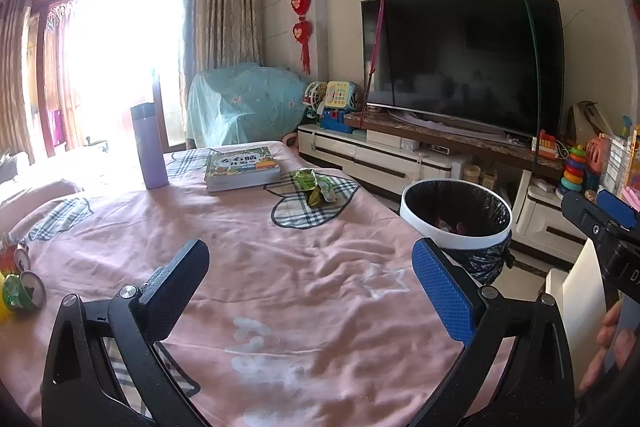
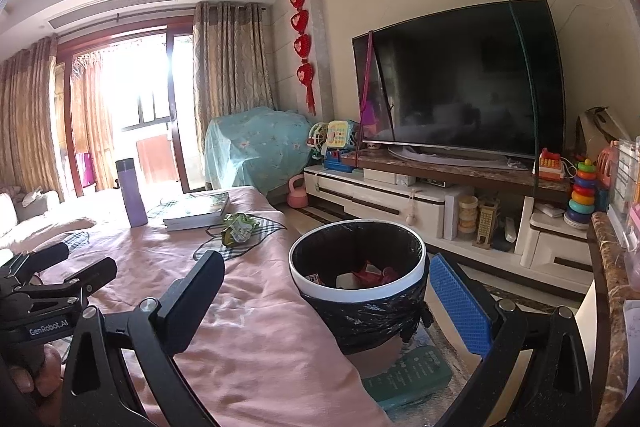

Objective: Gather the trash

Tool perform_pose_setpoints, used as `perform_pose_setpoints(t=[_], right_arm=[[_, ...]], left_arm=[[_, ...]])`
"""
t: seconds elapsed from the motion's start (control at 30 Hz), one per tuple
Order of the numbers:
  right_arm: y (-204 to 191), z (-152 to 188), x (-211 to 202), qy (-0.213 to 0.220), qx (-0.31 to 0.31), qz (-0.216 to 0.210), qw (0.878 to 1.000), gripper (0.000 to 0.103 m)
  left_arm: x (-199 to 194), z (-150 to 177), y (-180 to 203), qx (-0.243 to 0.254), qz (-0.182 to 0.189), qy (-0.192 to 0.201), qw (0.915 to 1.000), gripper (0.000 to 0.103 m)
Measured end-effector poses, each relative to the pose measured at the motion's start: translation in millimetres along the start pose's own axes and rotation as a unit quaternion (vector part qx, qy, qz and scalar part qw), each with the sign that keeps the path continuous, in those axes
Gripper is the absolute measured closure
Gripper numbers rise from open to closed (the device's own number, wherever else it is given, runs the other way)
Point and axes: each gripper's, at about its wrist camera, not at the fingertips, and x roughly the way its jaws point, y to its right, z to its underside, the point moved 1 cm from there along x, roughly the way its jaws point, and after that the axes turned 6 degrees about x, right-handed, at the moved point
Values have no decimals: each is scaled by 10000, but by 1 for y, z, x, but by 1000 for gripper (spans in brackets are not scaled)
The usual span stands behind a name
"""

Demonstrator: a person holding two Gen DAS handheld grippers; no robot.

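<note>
Cans (image 1: 24, 291) only in L view; bin (image 2: 356, 293) contents, maybe wrappers, R.

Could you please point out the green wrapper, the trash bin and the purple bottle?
green wrapper (image 1: 316, 187), left wrist view, middle of the crumpled pack.
trash bin (image 2: 356, 297), right wrist view, front of the white rim.
purple bottle (image 1: 150, 155), left wrist view, mid body.

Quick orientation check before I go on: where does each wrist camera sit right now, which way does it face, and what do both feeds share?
Left wrist: on the left tool, open above the pink bedsheet, facing the crumpled green snack wrapper and black television; the right tool and fingers show at the right edge.
Right wrist: on the right tool, open, facing the white-rimmed black-lined trash bin; the left tool shows at the left edge.
Shared: wrapper, bin, television, purple flask.
</note>
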Motion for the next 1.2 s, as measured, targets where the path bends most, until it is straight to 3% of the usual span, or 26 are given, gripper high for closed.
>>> perform_pose_setpoints(t=[1.2], right_arm=[[-9,2,10,-155,-3,-121,9998,0]], left_arm=[[7,2,-5,-45,44,-44,10000,0]])
